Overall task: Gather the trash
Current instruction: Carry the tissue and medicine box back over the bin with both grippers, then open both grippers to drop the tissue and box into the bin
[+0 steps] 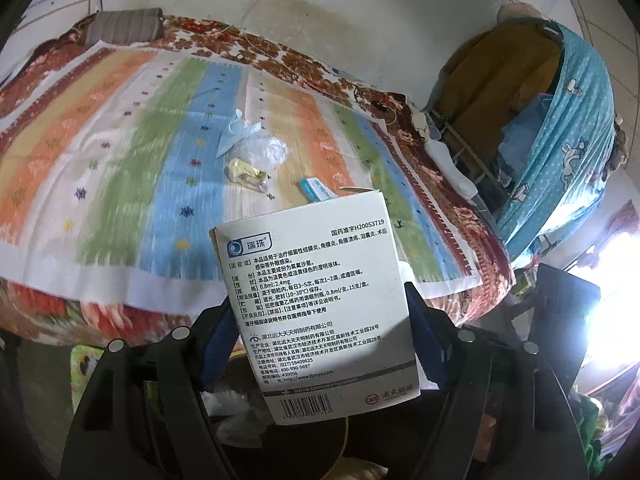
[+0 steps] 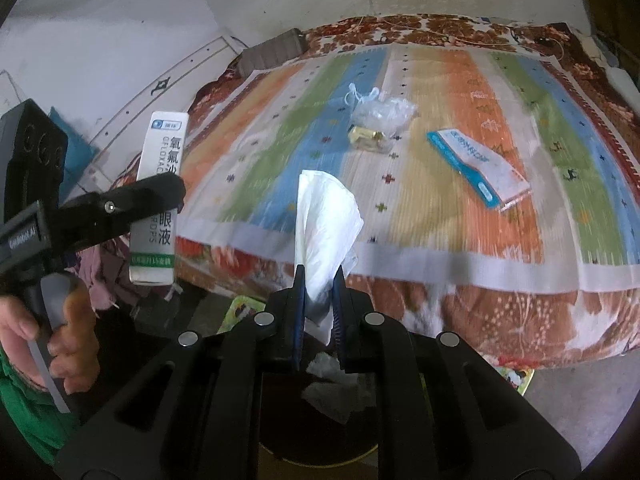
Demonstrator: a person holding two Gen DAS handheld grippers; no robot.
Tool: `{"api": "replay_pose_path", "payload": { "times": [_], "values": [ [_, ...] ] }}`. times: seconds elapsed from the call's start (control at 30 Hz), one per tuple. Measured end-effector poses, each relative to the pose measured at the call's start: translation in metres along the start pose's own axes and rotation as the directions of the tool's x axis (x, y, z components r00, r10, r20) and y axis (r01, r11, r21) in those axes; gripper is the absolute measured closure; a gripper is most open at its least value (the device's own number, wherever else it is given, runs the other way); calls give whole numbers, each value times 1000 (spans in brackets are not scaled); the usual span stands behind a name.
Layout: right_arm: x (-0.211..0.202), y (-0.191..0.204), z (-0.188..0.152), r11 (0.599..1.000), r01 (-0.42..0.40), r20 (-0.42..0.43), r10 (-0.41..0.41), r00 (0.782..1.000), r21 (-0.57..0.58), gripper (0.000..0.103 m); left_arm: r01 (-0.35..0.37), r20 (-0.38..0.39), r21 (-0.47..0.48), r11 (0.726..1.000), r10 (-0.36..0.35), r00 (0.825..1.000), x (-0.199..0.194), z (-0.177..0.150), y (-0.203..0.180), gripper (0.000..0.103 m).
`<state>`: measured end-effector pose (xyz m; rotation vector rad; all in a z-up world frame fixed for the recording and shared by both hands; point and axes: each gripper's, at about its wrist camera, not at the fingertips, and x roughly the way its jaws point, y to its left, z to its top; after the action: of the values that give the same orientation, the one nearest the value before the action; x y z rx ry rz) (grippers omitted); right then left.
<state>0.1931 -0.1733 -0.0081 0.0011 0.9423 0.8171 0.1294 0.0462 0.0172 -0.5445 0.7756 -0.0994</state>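
My left gripper is shut on a white medicine box with printed text, held upright off the bed's near edge; the box also shows in the right wrist view. My right gripper is shut on a white tissue, held over a dark bin holding crumpled tissues. On the striped bed cover lie a clear plastic bag, a yellow wrapper, a blue-and-white packet and a pale blue mask.
A grey pillow lies at the bed's far corner. A rack draped in blue patterned cloth stands right of the bed. A white wall runs behind. A green patterned item lies on the floor by the bin.
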Motion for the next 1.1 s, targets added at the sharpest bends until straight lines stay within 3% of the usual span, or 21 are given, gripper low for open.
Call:
{"api": "replay_pose_path", "payload": {
  "times": [0.2, 0.43, 0.9, 1.0, 1.07, 1.1],
  "values": [
    [0, 6, -25, 1000, 8, -23, -8, 1000, -1, 92, 12, -9, -33, 999, -13, 1000, -7, -23, 2, 28],
    [10, 11, -54, 999, 34, -80, -34, 996, 2, 91, 1, -73, -39, 999, -4, 997, -2, -51, 1, 28],
    [39, 11, -87, 997, 63, -223, -52, 973, 42, 89, -88, -204, -80, 993, 70, 976, 16, -86, 9, 28],
    [38, 12, -88, 997, 64, -217, -54, 975, 37, 81, -93, -210, -80, 992, 74, 975, 17, -88, 9, 28],
    [39, 11, -88, 997, 58, -221, -46, 974, 47, 70, -59, -208, -99, 993, 38, 977, 17, -88, 10, 25],
    [40, 10, -88, 997, 54, -227, -41, 973, 52, 58, -40, -210, -108, 993, 16, 978, 17, -87, 11, 17]
  ]
}}
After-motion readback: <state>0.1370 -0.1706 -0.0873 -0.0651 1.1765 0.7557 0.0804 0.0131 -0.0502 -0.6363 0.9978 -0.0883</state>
